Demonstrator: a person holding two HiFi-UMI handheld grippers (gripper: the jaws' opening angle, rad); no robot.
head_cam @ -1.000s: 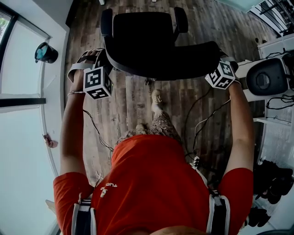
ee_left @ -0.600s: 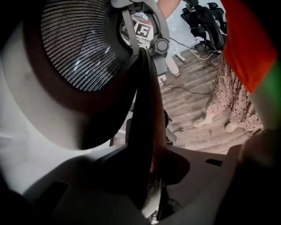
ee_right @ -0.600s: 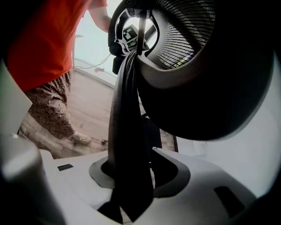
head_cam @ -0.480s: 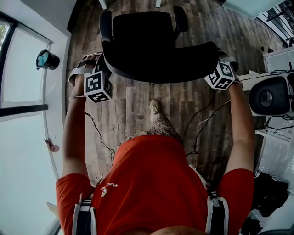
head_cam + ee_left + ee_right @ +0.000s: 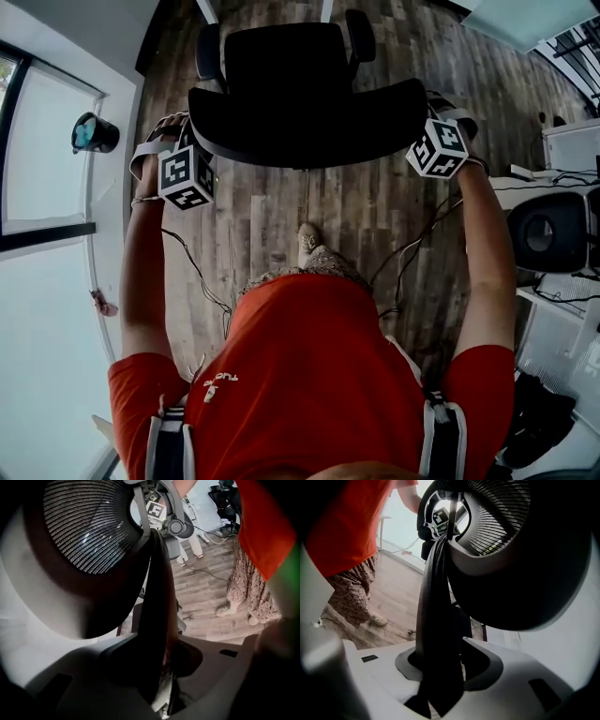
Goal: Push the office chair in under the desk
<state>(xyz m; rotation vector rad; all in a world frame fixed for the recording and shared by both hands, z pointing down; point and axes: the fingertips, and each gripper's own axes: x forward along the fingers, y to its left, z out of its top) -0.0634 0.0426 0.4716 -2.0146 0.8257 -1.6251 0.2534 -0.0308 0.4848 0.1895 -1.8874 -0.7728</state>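
1. Your left gripper [image 5: 161,672] and right gripper [image 5: 440,677] each clamp a side edge of the chair [image 5: 300,84] backrest, as the gripper views show.
2. Only the head view shows the chair's seat and armrests, over the wood floor [image 5: 356,216].

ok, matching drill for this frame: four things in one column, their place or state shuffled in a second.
Things:
1. office chair
2. left gripper
3. right gripper
4. dark round container

Place or state:
A. by the window, at the head view's left edge
B. shut on the chair's right edge
C. black, top middle of the head view
D. shut on the chair's left edge

Pairs: 1-C, 2-D, 3-B, 4-A
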